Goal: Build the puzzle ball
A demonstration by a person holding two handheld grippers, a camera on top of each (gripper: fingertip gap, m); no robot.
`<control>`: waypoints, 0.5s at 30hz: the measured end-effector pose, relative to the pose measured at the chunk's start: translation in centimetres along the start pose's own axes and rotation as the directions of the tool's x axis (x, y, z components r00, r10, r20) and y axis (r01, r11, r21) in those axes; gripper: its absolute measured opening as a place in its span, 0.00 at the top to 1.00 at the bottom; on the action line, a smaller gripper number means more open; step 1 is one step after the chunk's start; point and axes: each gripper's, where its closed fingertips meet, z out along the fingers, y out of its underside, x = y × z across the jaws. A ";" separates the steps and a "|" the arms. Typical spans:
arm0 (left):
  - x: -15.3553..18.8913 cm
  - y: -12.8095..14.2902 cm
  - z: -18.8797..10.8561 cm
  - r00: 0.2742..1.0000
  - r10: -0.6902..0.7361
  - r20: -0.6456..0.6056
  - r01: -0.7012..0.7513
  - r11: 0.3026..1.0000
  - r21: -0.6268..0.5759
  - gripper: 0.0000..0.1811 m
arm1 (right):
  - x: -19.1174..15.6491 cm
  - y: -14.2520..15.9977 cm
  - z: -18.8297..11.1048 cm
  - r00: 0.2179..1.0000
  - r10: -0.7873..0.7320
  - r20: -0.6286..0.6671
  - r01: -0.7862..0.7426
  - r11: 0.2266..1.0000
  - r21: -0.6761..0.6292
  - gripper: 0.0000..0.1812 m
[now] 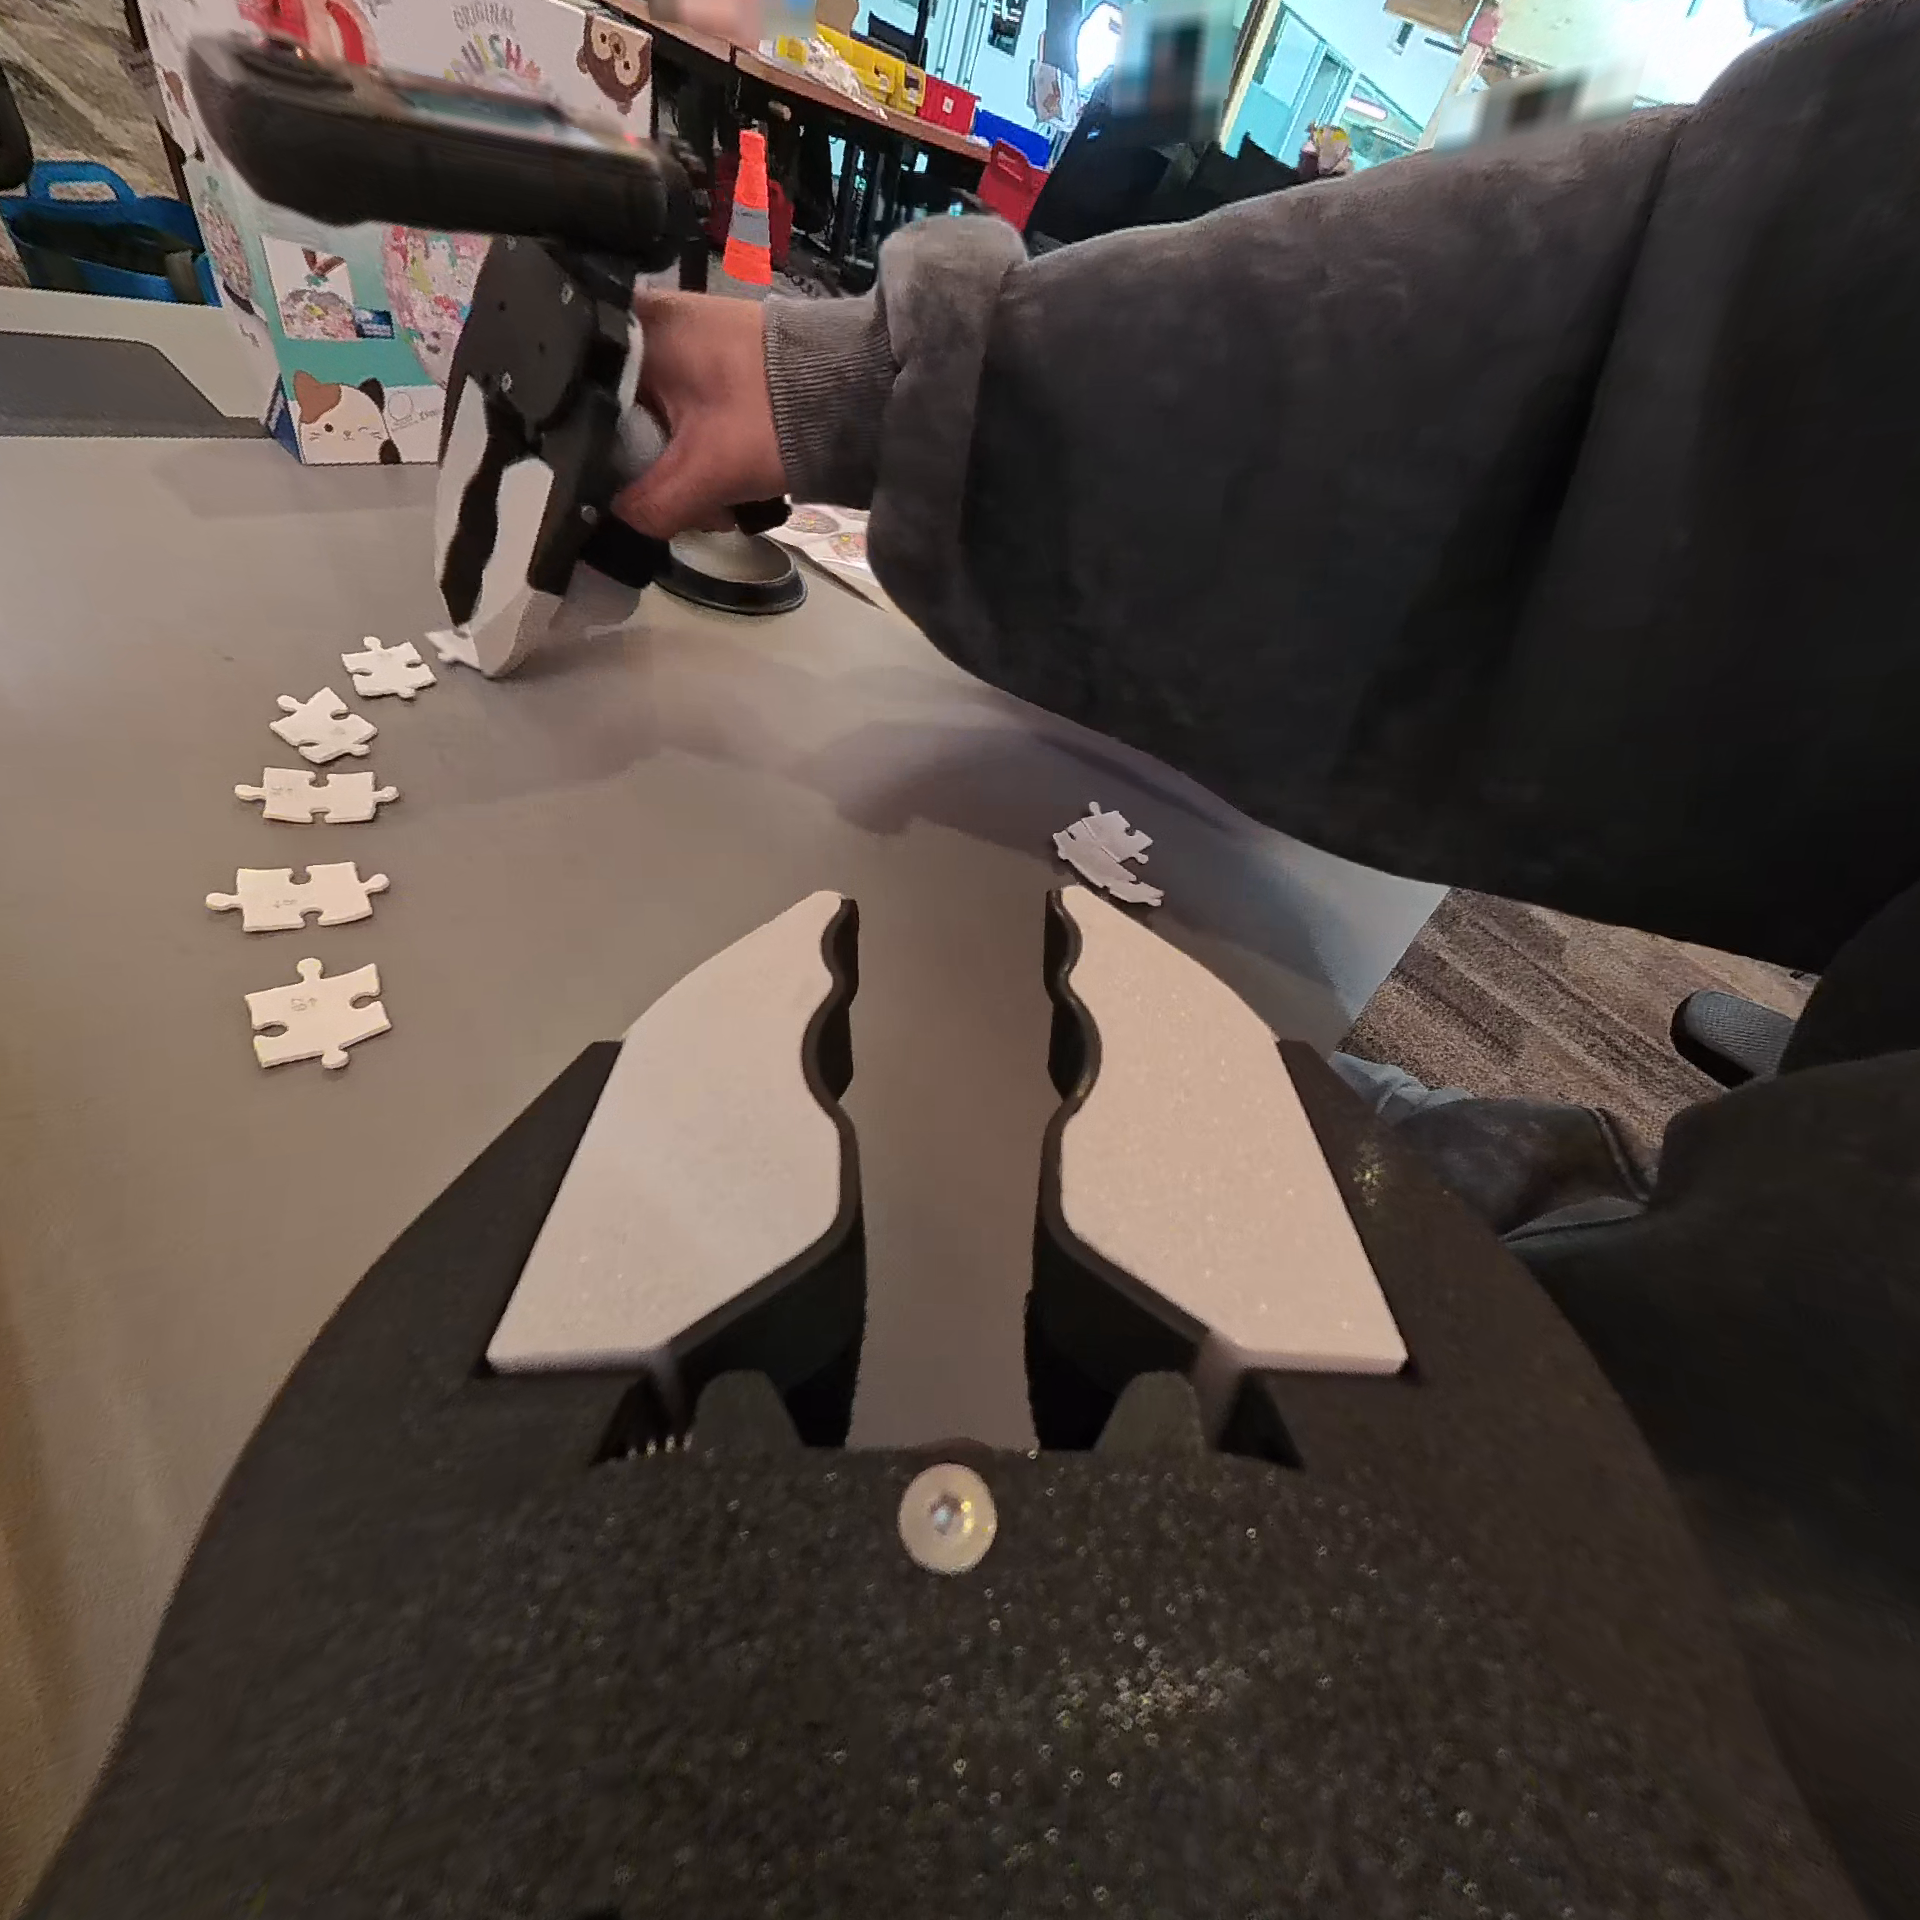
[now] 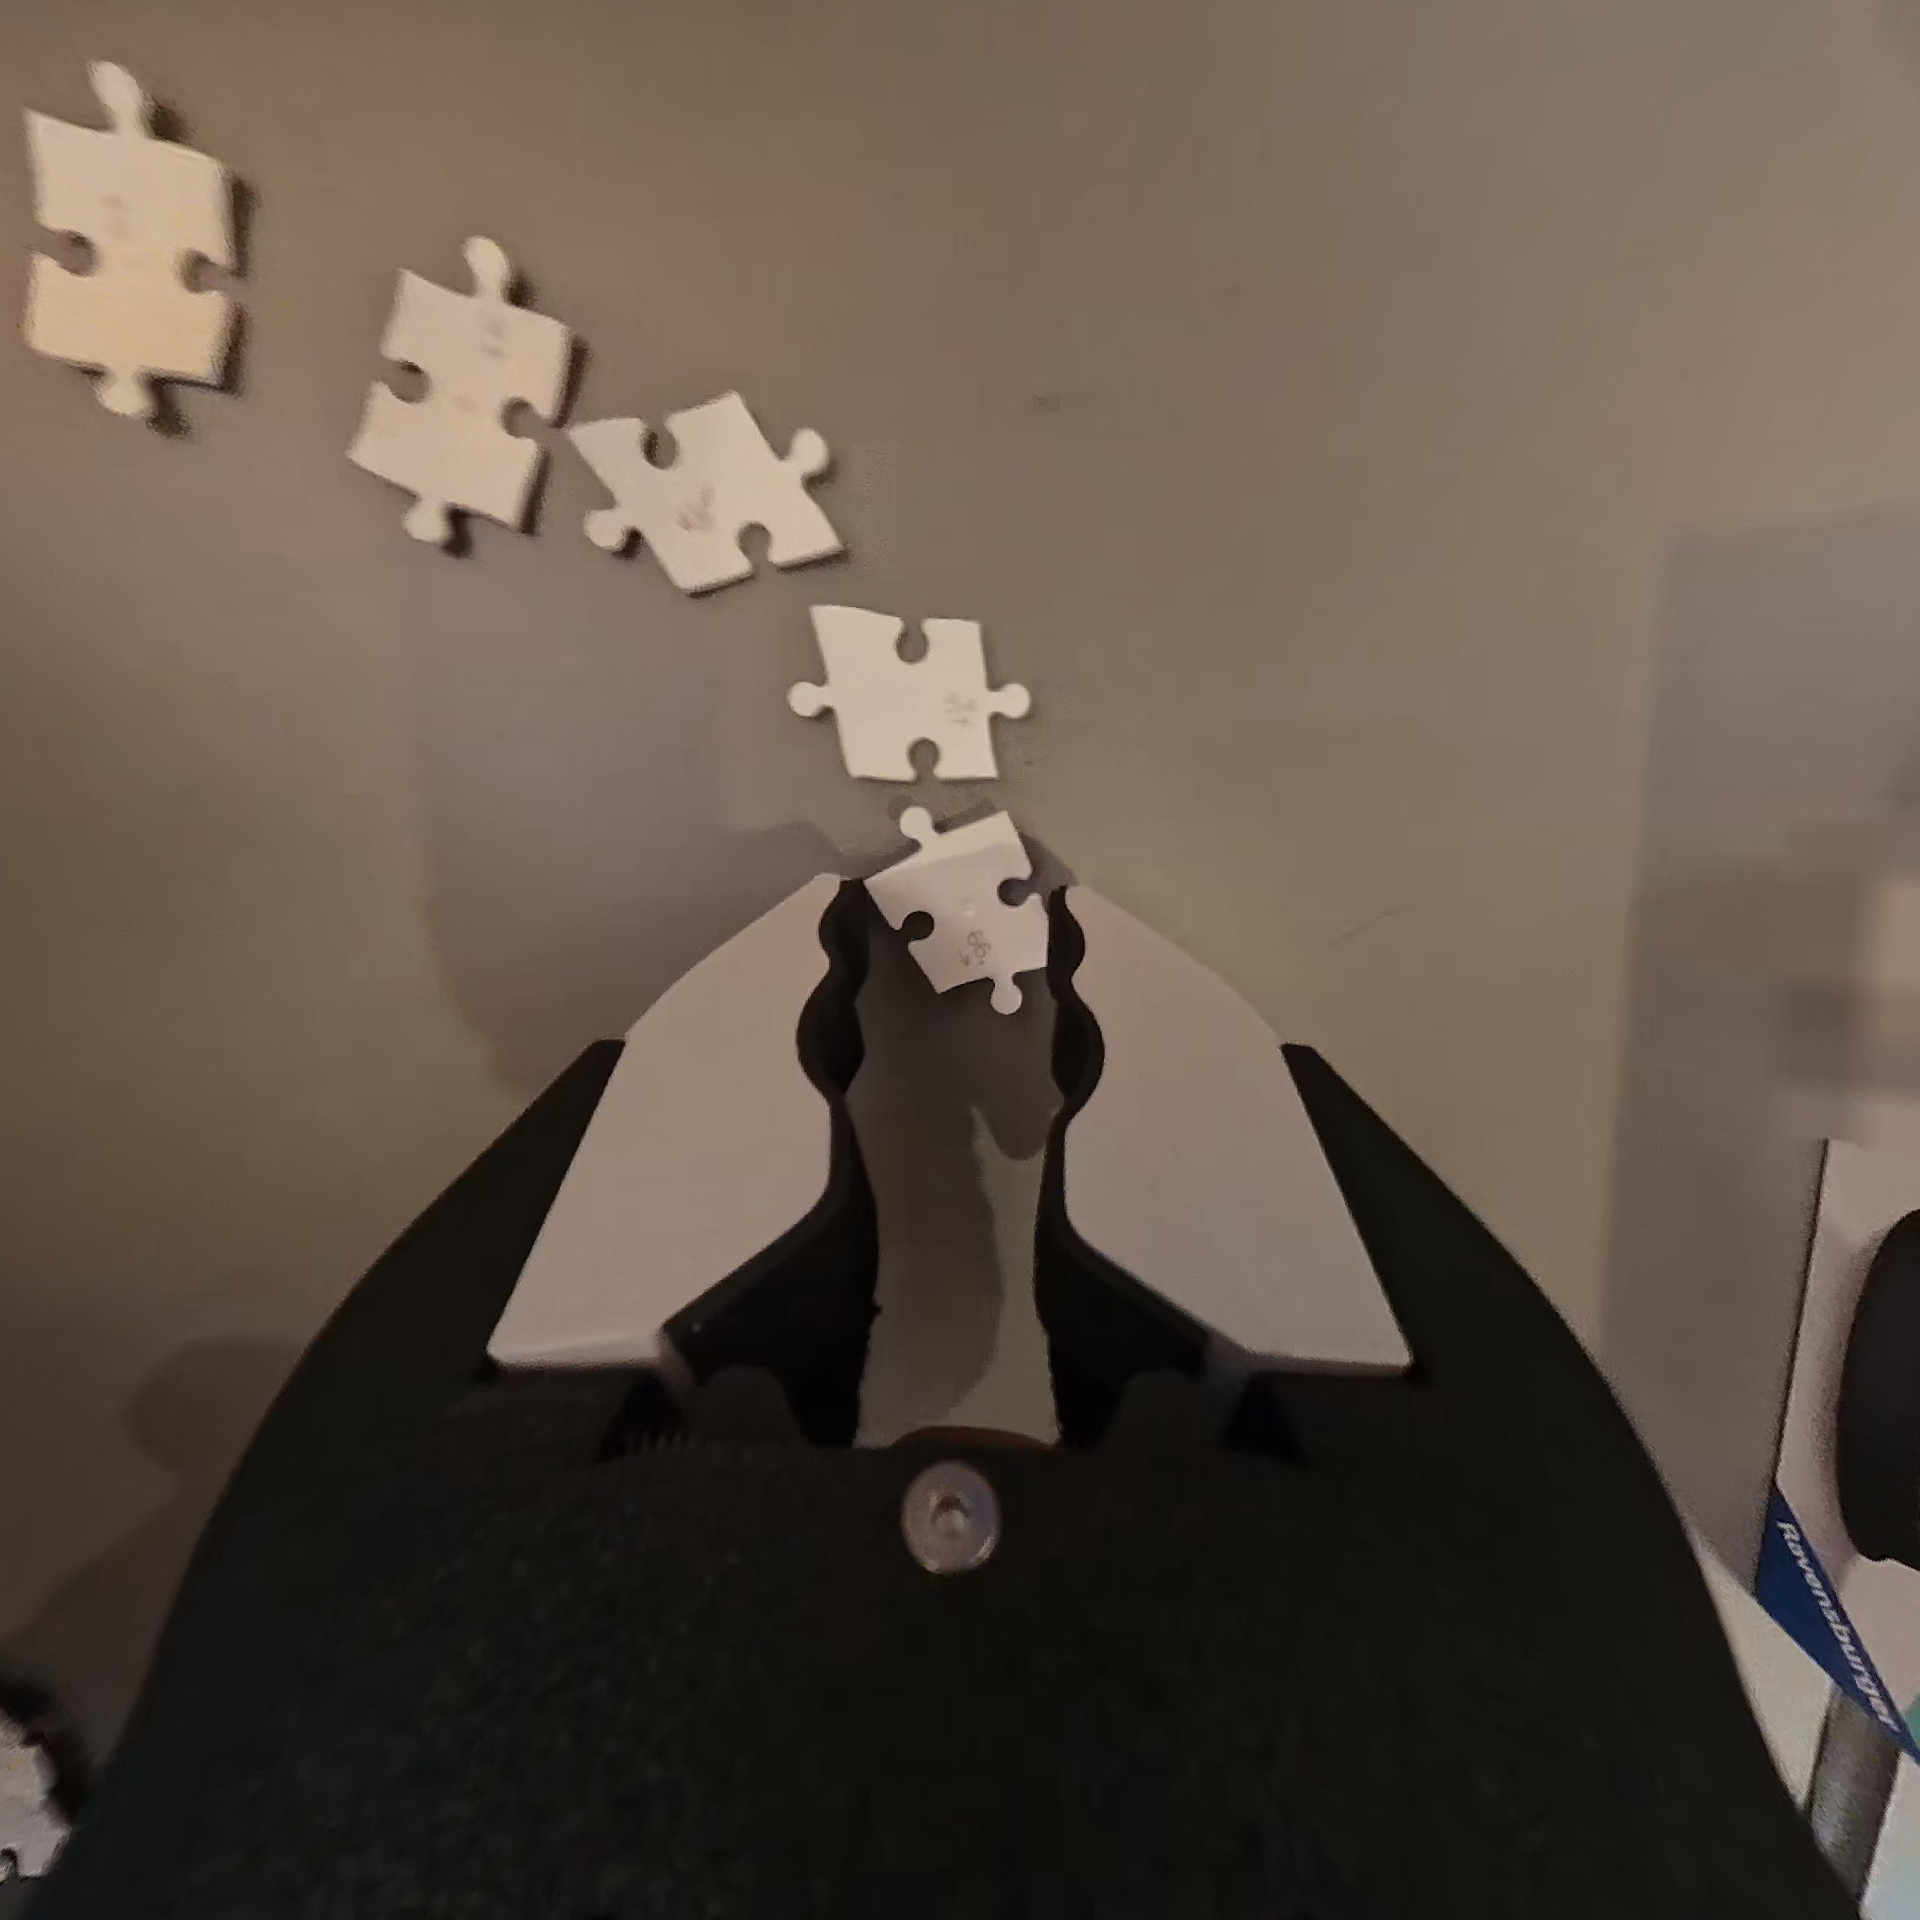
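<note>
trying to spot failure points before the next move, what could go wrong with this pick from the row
1. The right gripper has its jaws open around the end puzzle piece, which lies flat and thin on the table; the fingertips may slide over it.
2. The next piece lies close by and could get nudged.
3. The joined pieces lie near the table edge, under the sleeve, which might brush them off.
</note>
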 end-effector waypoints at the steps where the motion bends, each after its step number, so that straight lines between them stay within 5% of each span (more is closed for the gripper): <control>1: 0.0 0.0 0.0 1.000 -0.001 0.001 0.001 1.000 0.001 0.81 | 0.1 0.0 0.2 1.000 -0.002 0.005 0.002 1.000 0.001 0.82; 5: -0.1 -0.1 -0.1 1.000 -0.007 0.001 0.007 1.000 0.009 0.81 | 0.2 -0.1 0.0 1.000 0.015 0.008 -0.015 1.000 0.021 0.76; 9: 0.0 -0.2 -0.2 1.000 -0.006 -0.003 0.006 1.000 0.008 0.81 | -1.7 -2.9 -3.6 0.999 -0.042 0.011 0.040 0.993 0.108 0.79; 12: 0.2 -0.3 -0.2 1.000 -0.006 -0.013 0.007 1.000 0.012 0.81 | -9.1 -6.2 -4.9 0.965 -0.194 0.175 0.162 0.971 0.177 0.78; 15: 0.4 -0.1 -0.1 1.000 0.002 -0.015 -0.002 1.000 0.001 0.81 | -15.4 -8.6 -3.2 0.893 -0.394 0.217 0.356 0.914 0.195 0.73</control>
